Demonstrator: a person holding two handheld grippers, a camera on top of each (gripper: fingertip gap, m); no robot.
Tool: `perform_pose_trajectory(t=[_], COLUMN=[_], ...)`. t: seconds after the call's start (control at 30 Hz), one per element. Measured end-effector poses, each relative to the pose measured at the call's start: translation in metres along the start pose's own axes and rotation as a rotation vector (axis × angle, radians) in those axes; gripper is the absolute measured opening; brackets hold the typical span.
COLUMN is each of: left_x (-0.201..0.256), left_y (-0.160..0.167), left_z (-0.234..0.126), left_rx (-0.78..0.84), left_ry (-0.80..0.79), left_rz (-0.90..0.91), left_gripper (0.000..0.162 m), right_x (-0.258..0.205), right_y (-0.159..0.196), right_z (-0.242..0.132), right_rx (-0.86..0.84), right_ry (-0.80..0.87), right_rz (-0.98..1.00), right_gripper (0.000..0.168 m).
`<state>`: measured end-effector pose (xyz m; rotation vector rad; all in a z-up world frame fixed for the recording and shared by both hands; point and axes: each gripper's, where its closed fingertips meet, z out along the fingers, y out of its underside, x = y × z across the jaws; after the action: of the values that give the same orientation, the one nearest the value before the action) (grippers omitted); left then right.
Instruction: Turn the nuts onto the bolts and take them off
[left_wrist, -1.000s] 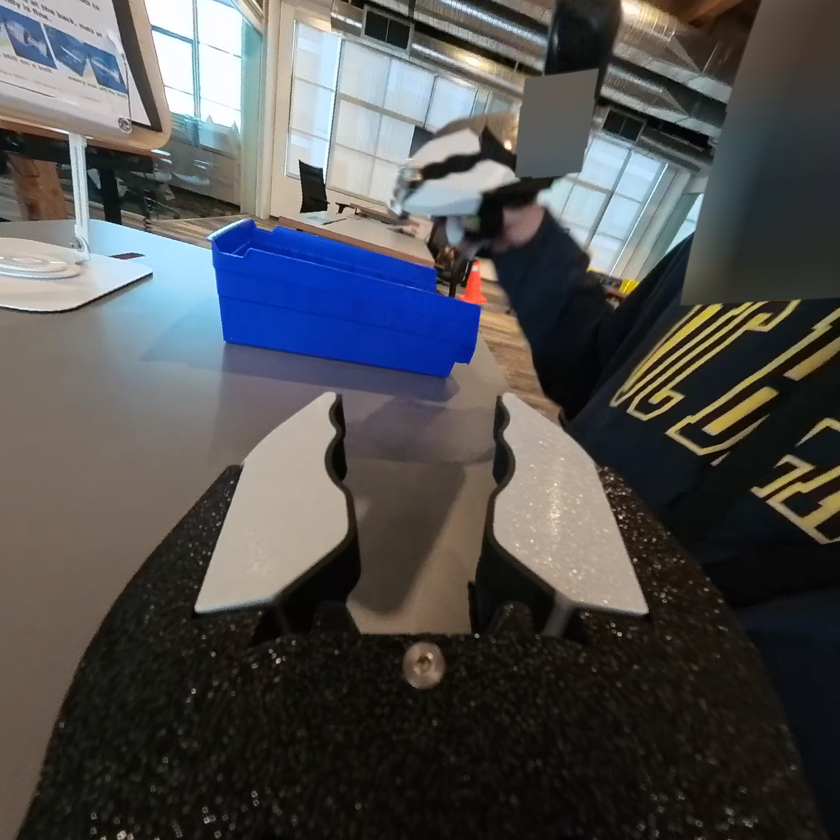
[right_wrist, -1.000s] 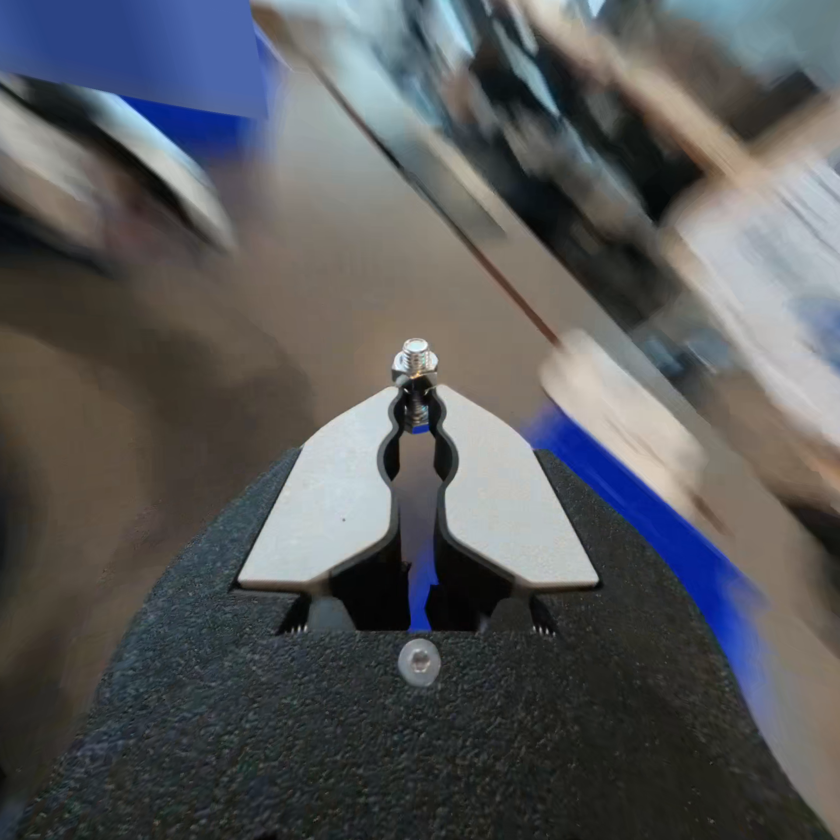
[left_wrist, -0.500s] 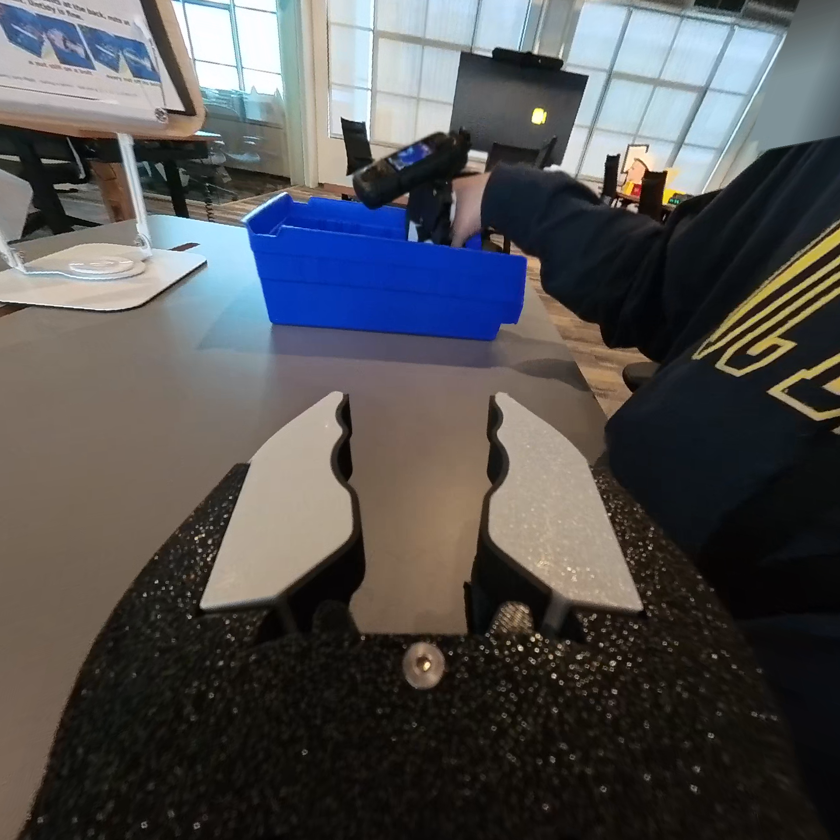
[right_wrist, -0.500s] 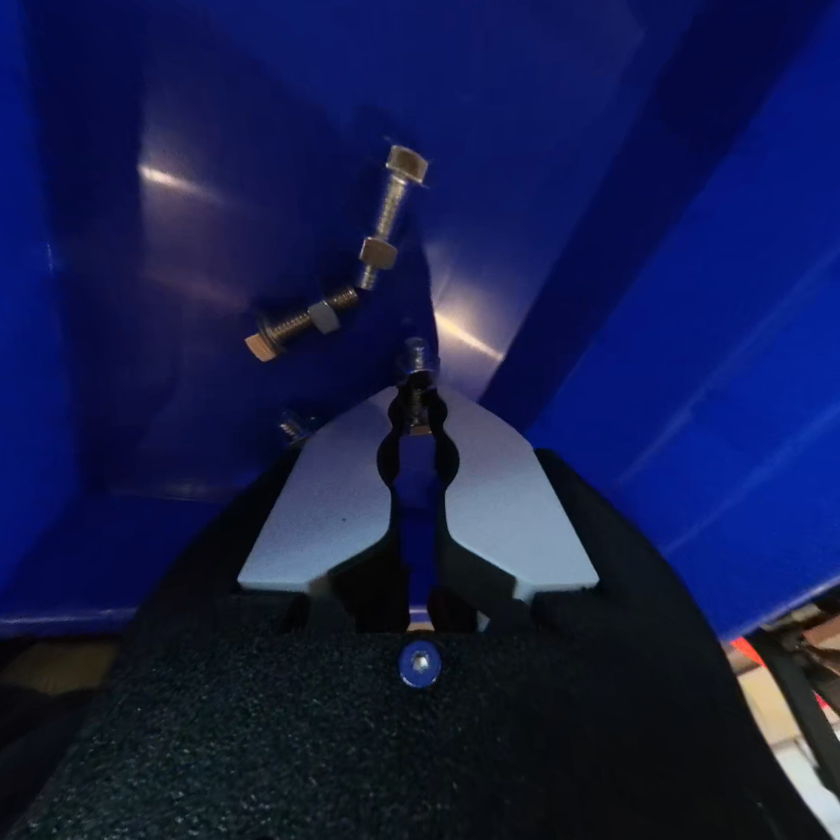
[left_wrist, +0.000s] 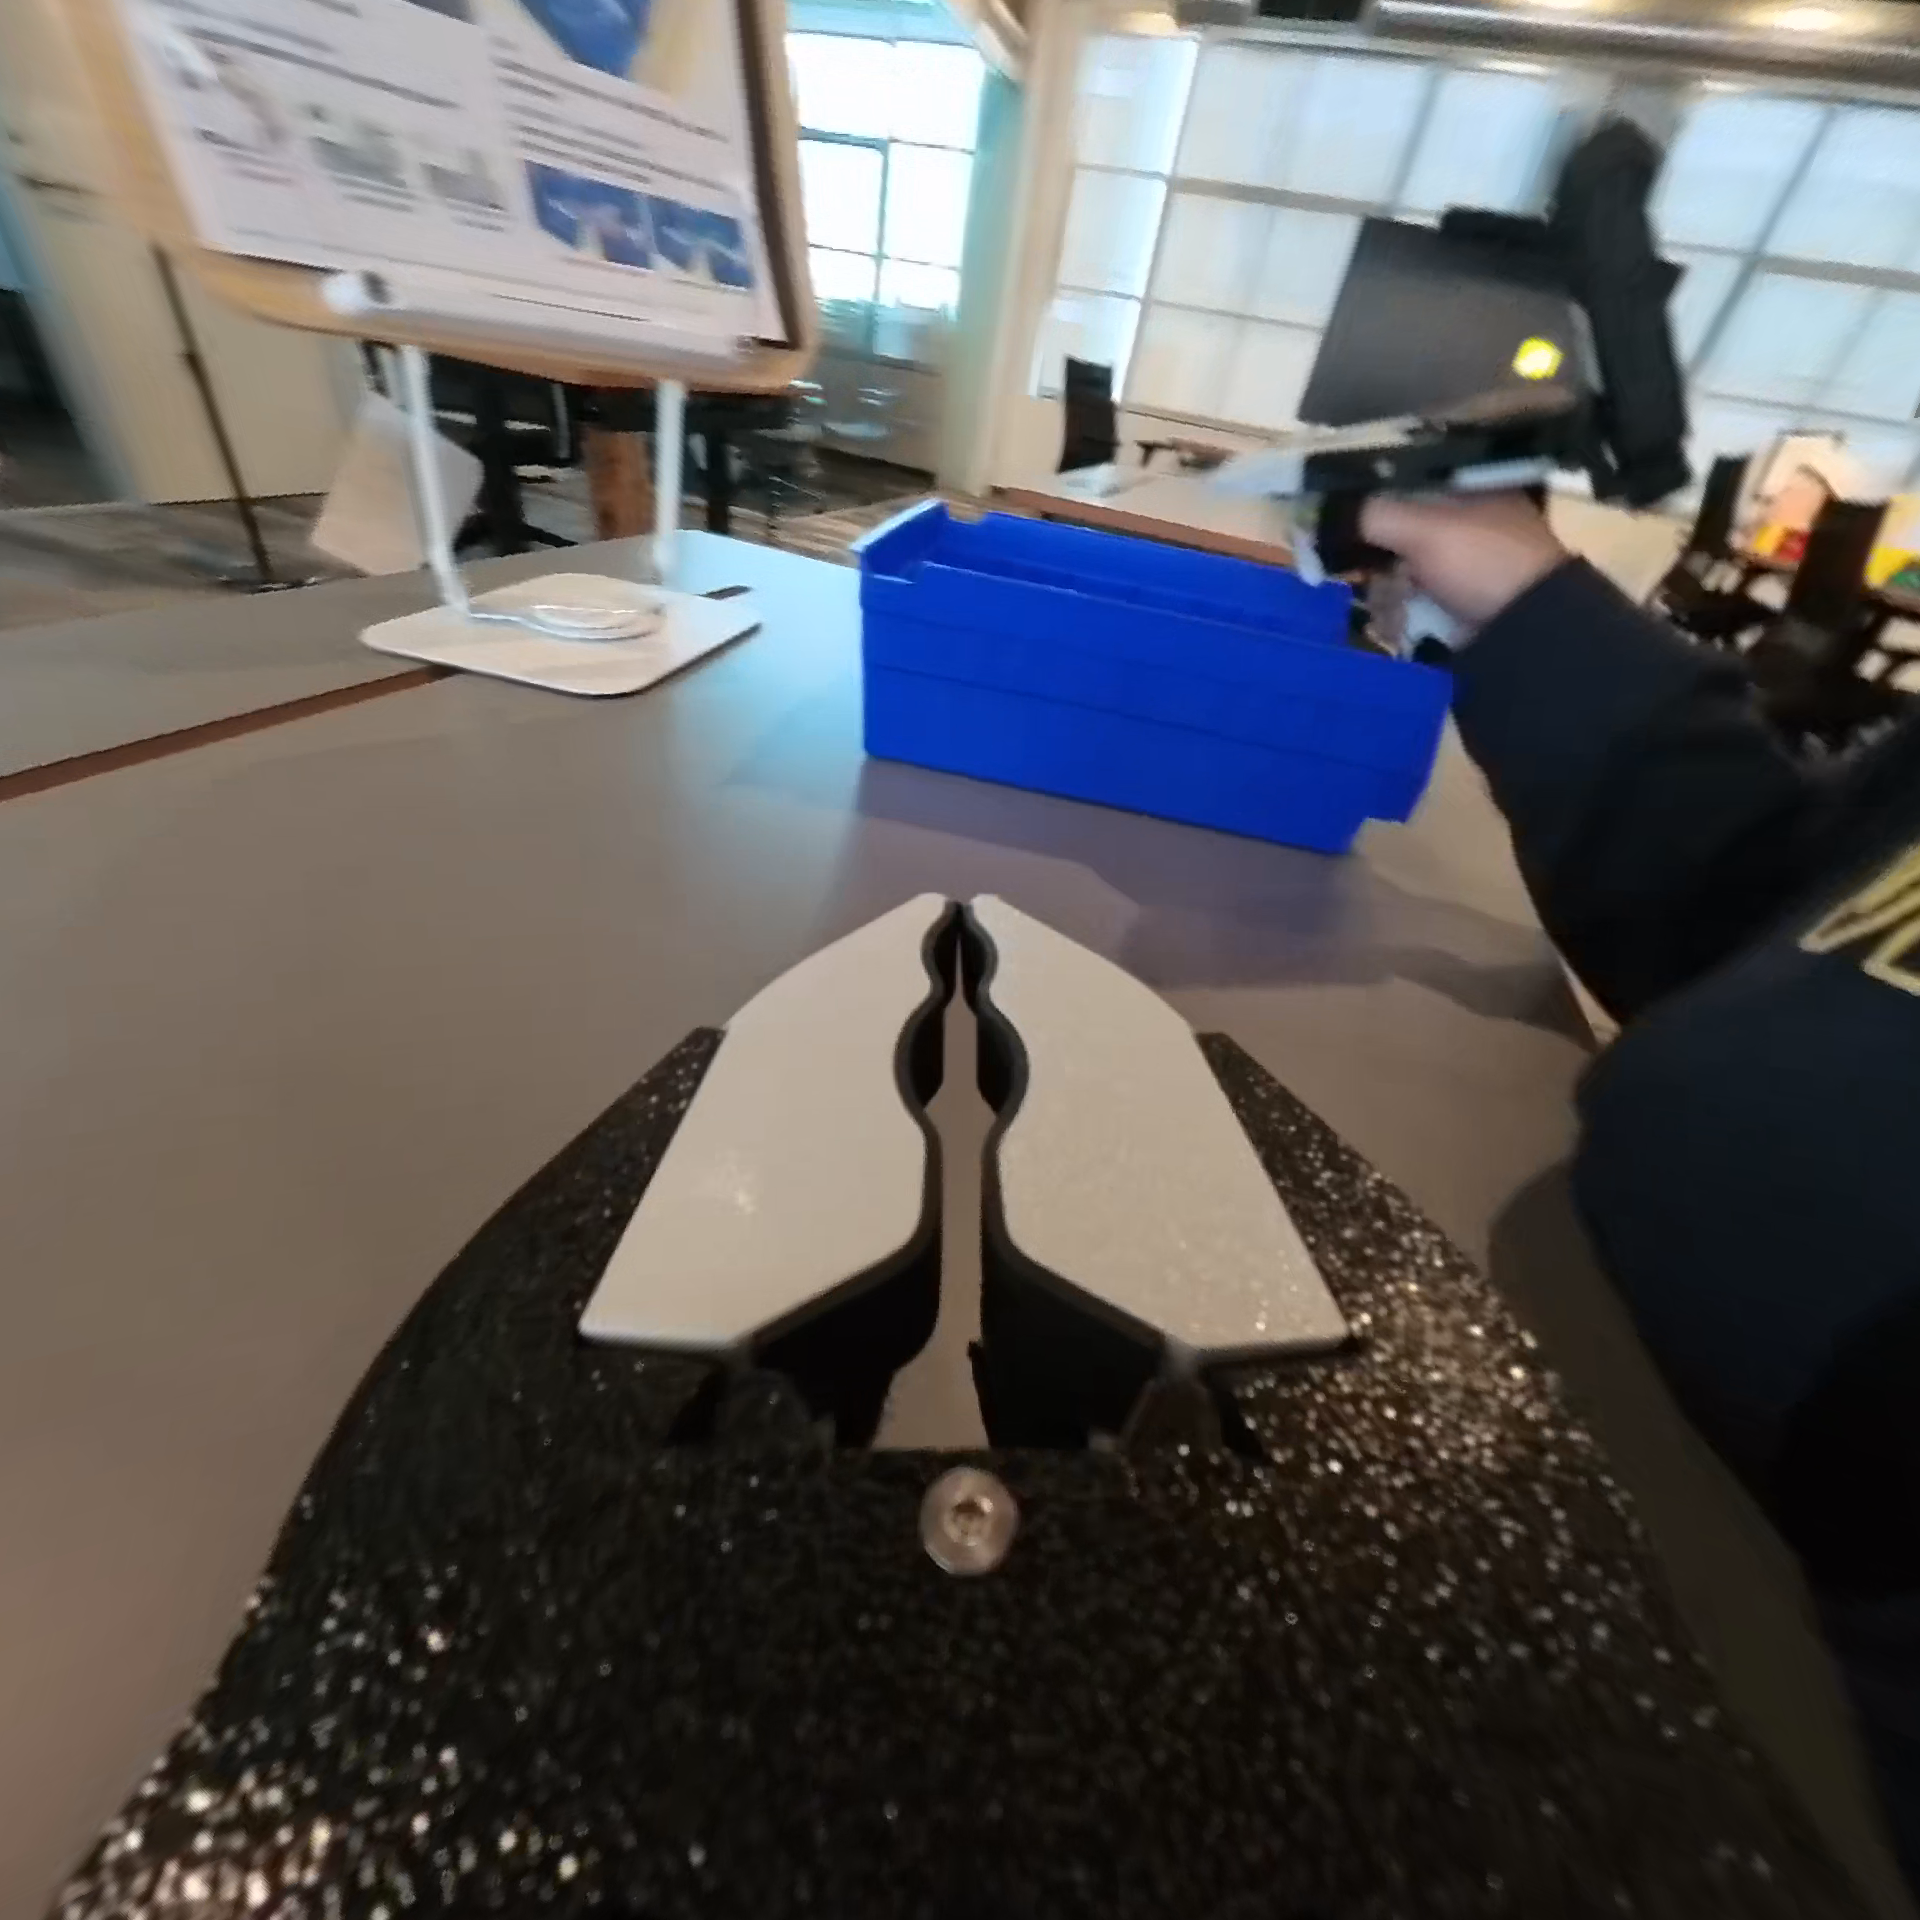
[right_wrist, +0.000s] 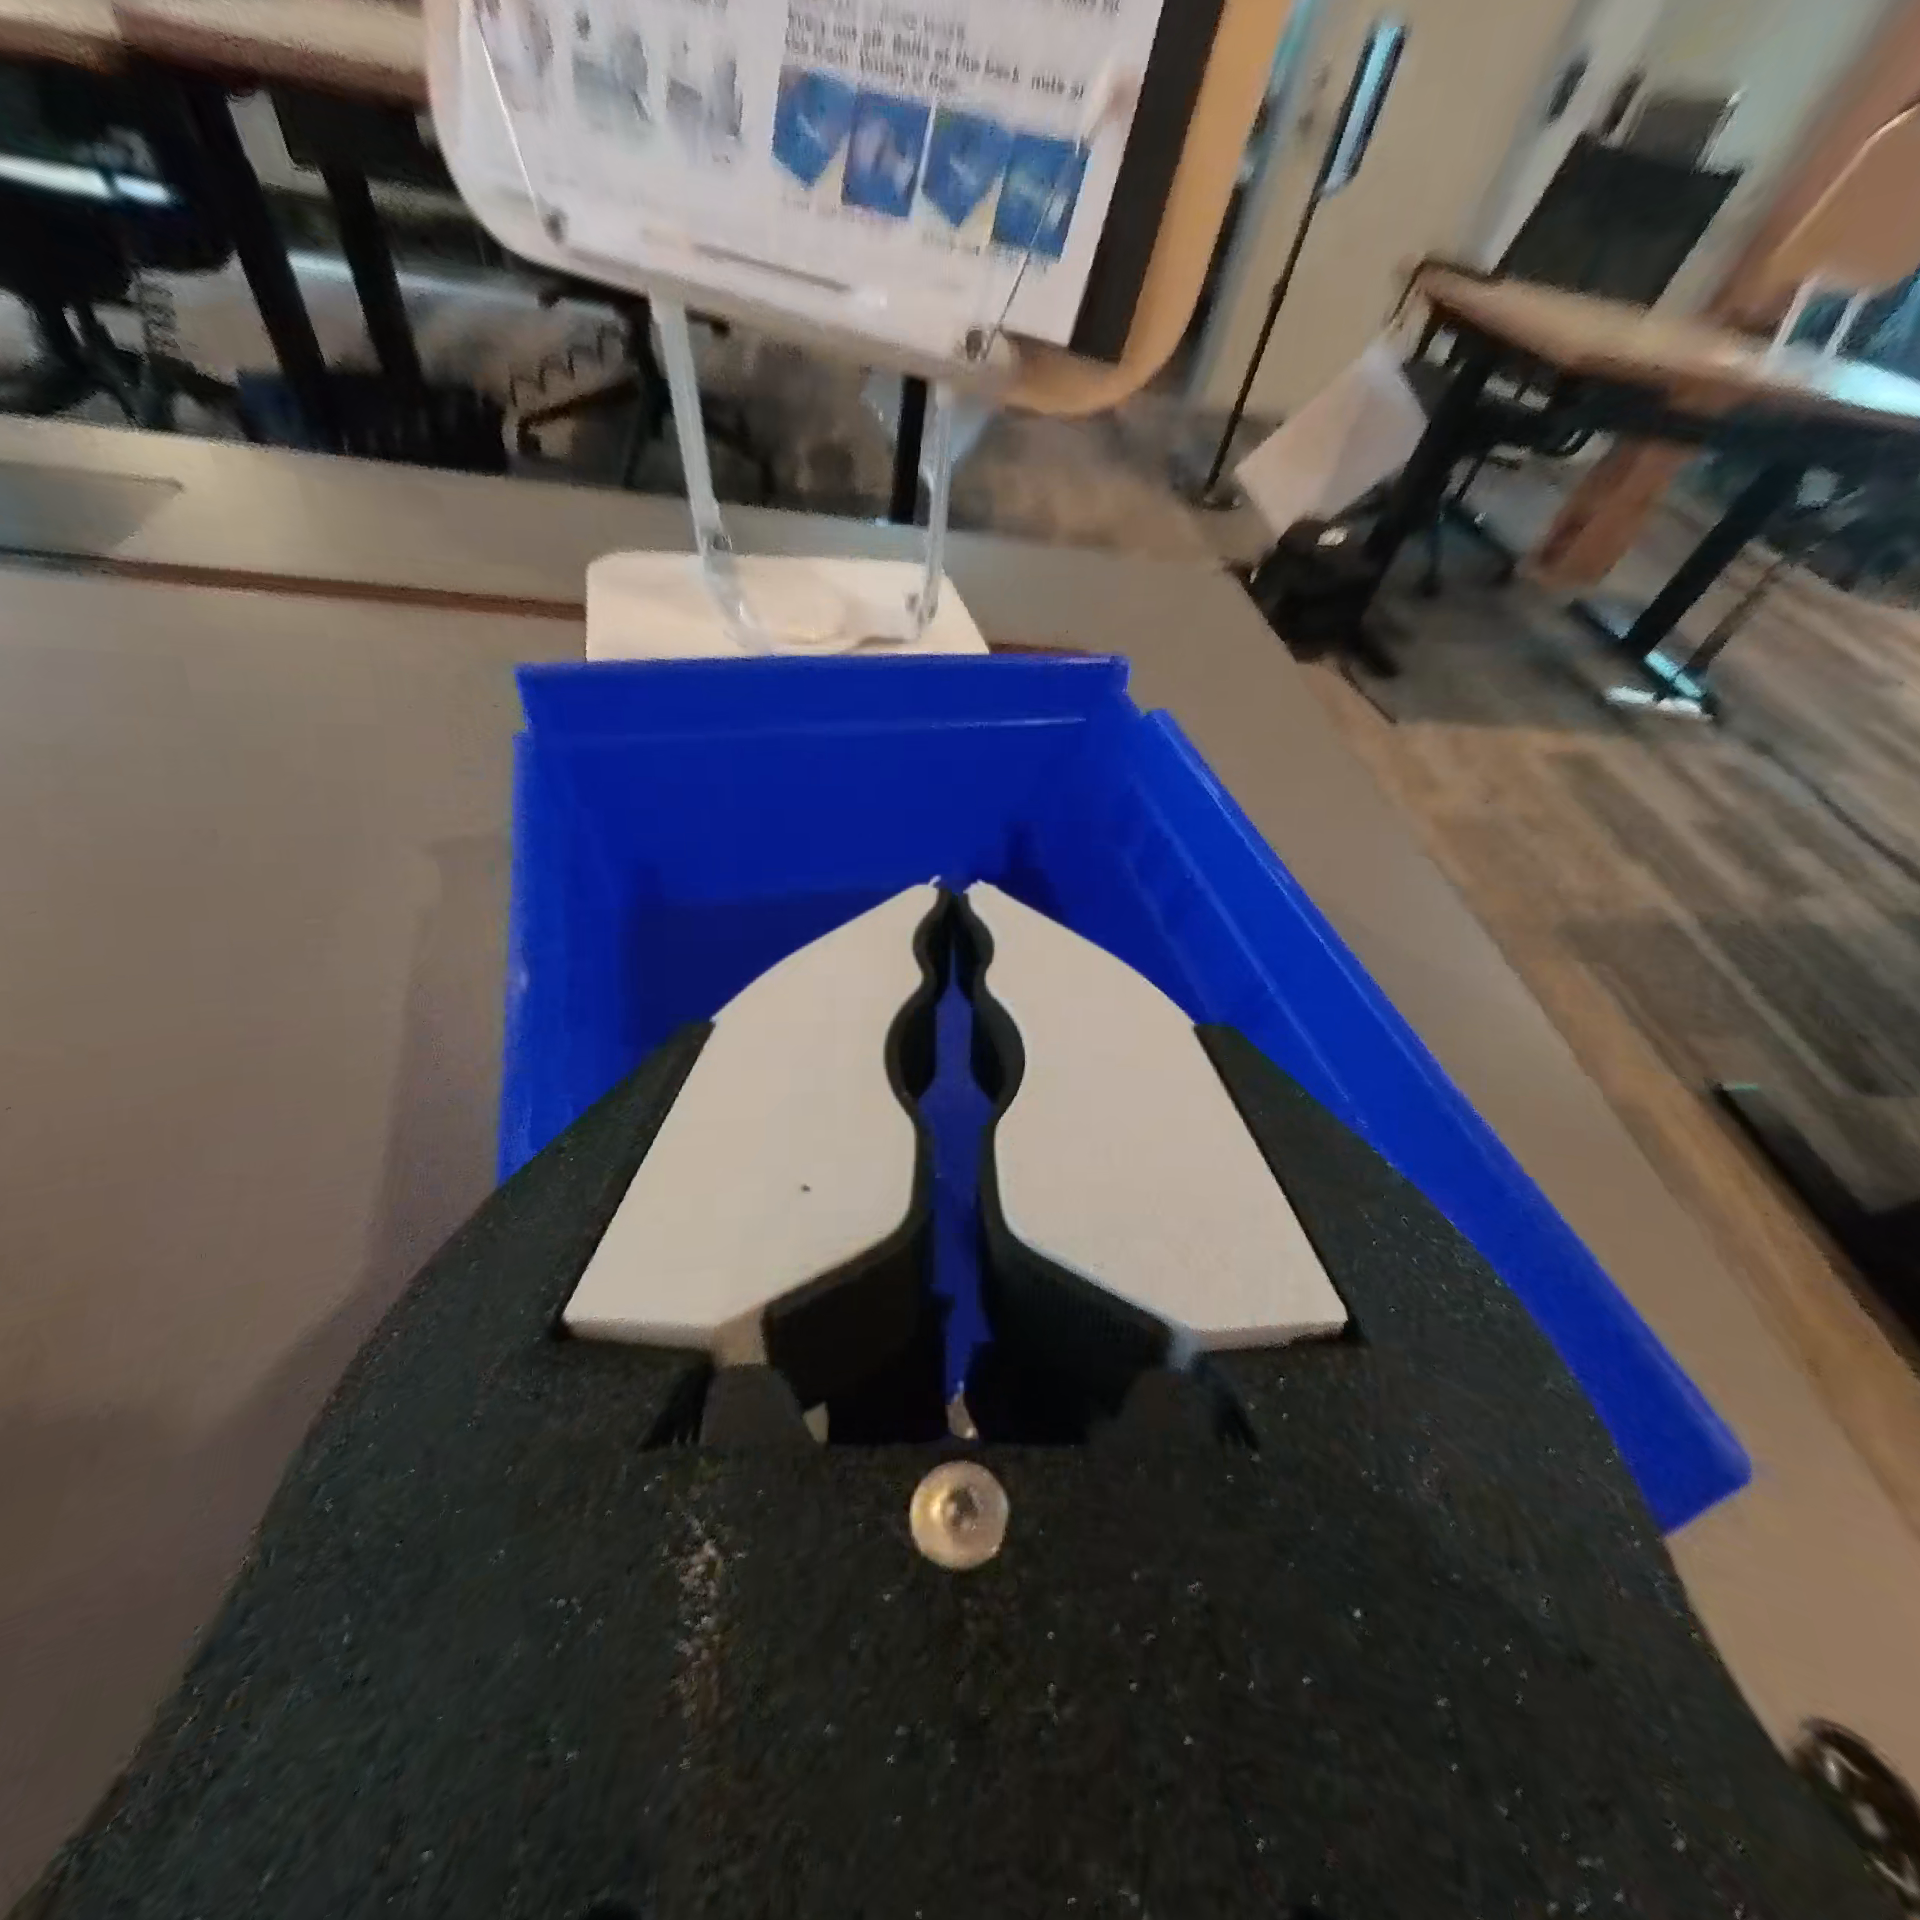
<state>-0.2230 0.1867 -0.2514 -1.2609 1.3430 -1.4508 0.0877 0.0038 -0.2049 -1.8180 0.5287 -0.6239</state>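
My left gripper (left_wrist: 962, 932) is shut and empty, low over the grey table (left_wrist: 416, 987). The blue bin (left_wrist: 1132, 686) stands ahead of it to the right. My right gripper (right_wrist: 957, 888) is shut and empty, held above the near end of the blue bin (right_wrist: 1236, 935). It also shows in the left wrist view (left_wrist: 1423, 457), in a hand above the bin's right end. No bolts or nuts are in view; the inside of the bin is mostly hidden behind my right gripper.
A sign holder with a printed sheet (left_wrist: 468, 156) stands on a white base (left_wrist: 566, 634) at the far left; it also shows in the right wrist view (right_wrist: 790, 135) beyond the bin. A person's dark sleeve (left_wrist: 1621, 790) reaches over the table's right edge.
The right gripper let go of the bolt with its nut inside the bin, rose out and shut. The left gripper has closed from open.
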Motion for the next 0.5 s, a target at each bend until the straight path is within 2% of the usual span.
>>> perform_pose_trajectory(t=[0.13, 0.2, 0.33, 0.43, 0.5], left_x=[-0.002, 0.0, 0.012, 0.021, 0.025], left_y=[-0.002, -0.003, -0.02, -0.046, -0.069], left_z=[-0.002, -0.001, -0.001, -0.008, -0.021], left_rx=[0.03, 0.023, 0.026, 0.061, 0.116], left_ry=[0.016, 0.018, 0.011, -0.046, -0.128], left_rz=[-0.045, -0.031, 0.038, 0.091, 0.176], left_gripper=[0.0, 0.0, 0.0, 0.0, 0.0], right_x=[-0.015, -0.031, -0.107, -0.168, -0.198], right_y=[-0.005, -0.022, -0.068, -0.069, -0.058], right_z=[-0.014, -0.025, -0.051, -0.05, -0.044], right_rx=[0.05, 0.124, 0.374, 0.466, 0.494], right_ry=[-0.002, -0.055, -0.331, -0.498, -0.547], right_rz=[-0.05, -0.063, -0.051, -0.126, -0.178], right_gripper=[0.0, 0.0, 0.006, 0.018, 0.022])
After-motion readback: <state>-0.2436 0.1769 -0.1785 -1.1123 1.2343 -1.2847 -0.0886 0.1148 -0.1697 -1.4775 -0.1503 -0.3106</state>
